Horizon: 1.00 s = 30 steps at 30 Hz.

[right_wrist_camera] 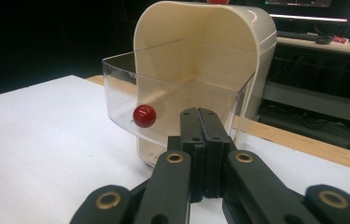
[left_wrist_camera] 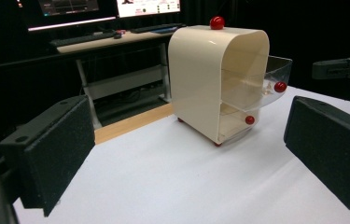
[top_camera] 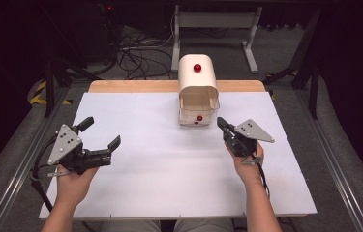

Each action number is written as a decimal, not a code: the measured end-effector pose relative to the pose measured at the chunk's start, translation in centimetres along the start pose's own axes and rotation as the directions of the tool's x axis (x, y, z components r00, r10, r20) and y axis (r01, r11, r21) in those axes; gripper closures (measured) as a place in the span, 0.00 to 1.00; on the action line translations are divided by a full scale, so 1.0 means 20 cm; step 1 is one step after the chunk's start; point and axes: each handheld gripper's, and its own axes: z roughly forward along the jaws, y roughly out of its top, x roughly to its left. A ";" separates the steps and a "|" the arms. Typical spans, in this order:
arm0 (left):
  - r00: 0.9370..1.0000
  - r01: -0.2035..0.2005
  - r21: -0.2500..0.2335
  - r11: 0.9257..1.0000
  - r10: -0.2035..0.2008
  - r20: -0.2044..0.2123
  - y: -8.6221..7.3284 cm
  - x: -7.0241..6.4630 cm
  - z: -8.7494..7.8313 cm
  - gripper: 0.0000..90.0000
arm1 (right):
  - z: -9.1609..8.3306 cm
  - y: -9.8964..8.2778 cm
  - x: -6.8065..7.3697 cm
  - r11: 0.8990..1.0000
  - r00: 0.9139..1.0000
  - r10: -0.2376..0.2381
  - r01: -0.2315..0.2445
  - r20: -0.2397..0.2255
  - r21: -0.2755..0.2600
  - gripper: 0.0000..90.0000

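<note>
Right hand-held gripper (right_wrist_camera: 199, 114) is sitting pressed together, empty, just in front of the clear drawer (right_wrist_camera: 172, 102) sticking out of the cream cabinet (top_camera: 197, 77) at the tabletop's (top_camera: 135, 159) far edge. Left hand-held gripper (top_camera: 102, 134) is hanging spread. Drawer's looking light, stiff, slick; I'd go for its red knob (right_wrist_camera: 144, 115).

Robotics lab: white tabletop (top_camera: 135, 183) ringed by dark curtains, tangled floor cables (top_camera: 138, 53), desk with monitors (left_wrist_camera: 102, 7) and keyboards (left_wrist_camera: 86, 39).

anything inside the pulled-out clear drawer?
The upper clear drawer of the cream cabinet looks empty through its walls. Its back part sits under the cabinet shell, hidden.
</note>
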 end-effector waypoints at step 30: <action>1.000 -0.001 0.002 1.000 0.001 -0.002 0.00 0.01 0.00 0.03 | 0.12 0.02 0.02 1.000 1.000 -0.009 0.009 0.027 0.019 1.00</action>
